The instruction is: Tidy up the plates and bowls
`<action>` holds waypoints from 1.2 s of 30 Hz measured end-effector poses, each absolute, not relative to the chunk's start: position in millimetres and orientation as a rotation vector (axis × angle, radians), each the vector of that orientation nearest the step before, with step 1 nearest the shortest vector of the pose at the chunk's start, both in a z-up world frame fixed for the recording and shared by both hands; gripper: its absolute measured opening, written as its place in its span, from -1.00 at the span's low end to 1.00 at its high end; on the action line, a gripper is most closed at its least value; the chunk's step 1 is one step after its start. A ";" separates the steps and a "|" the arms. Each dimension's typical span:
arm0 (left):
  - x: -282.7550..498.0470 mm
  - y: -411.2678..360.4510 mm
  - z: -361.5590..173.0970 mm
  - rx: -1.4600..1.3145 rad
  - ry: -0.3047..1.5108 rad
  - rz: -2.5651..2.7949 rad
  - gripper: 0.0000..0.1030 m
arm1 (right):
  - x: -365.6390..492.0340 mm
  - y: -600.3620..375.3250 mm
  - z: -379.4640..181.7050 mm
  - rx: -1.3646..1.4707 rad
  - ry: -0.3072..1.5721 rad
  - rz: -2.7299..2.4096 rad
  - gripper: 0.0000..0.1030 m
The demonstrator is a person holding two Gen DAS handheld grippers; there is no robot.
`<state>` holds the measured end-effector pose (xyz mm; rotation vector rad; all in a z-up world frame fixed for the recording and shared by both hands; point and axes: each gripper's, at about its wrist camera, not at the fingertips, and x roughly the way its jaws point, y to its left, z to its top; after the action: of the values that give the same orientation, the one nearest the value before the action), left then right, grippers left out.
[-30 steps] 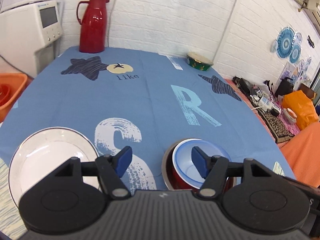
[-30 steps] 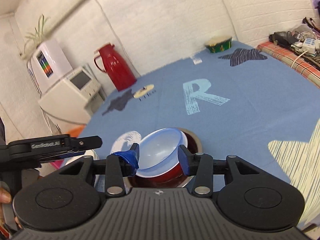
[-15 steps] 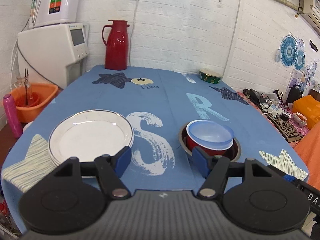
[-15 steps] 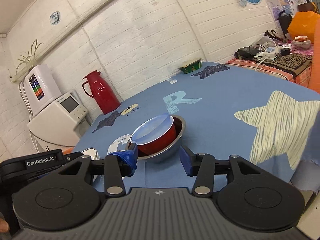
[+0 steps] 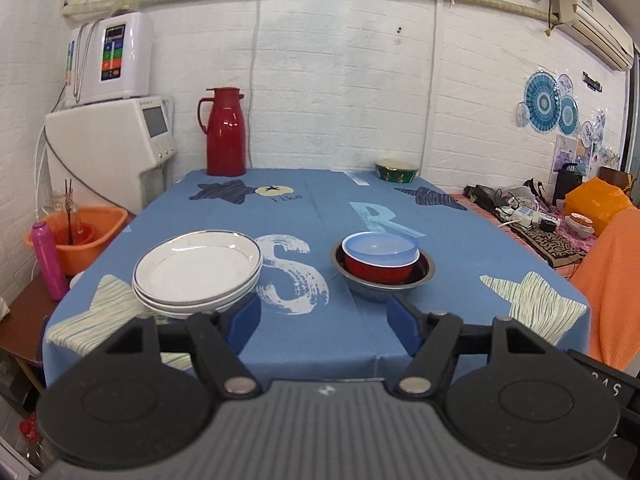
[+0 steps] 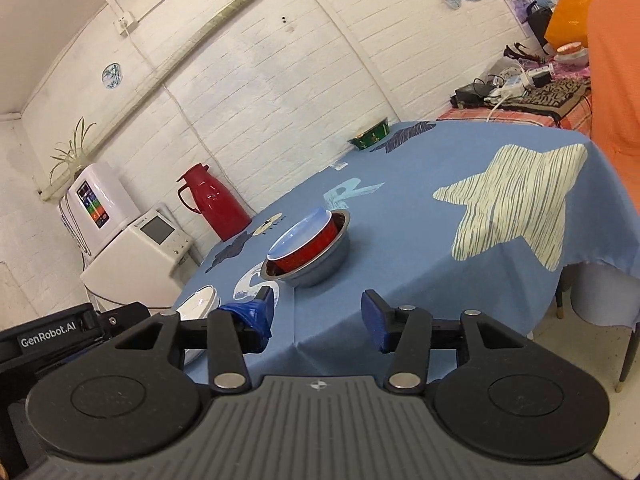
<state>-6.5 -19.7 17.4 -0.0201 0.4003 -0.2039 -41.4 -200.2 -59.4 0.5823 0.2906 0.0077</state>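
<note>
White plates (image 5: 198, 270) stacked at 9 o'clock on the counter (image 5: 460, 248), blue bowl (image 5: 382, 248) nested in red, in steel — left tool (image 5: 324, 322), right tool (image 6: 318, 314) both wide apart, empty.

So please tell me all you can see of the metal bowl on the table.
The metal bowl looks like grey steel, round and shallow with a shiny rim. It stands upright on the blue tablecloth, beside the printed S, right of the stacked white plates. A red bowl sits nested inside it, holding a light blue bowl. Neither gripper touches it.
</note>
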 end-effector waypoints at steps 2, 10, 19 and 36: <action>-4.1 -22.3 15.8 -0.020 0.420 -0.225 0.37 | -45.9 -194.4 -59.8 0.542 0.273 -0.014 -0.33; -7.1 -21.2 3.8 -0.018 0.450 -0.224 0.37 | -43.3 -173.8 -64.2 0.457 0.327 -0.005 -0.31; 1.9 -22.8 -13.9 -0.035 0.522 -0.225 0.39 | -43.8 -168.5 -66.3 0.376 0.347 -0.111 -0.27; -1.6 -39.0 -23.6 0.046 0.550 -0.212 0.39 | -45.3 -166.4 -68.5 0.345 0.346 -0.164 -0.22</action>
<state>-1.6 -39.0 -23.6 0.0461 0.5498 -0.2122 -45.3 -166.4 -68.5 0.3445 0.3455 -0.1642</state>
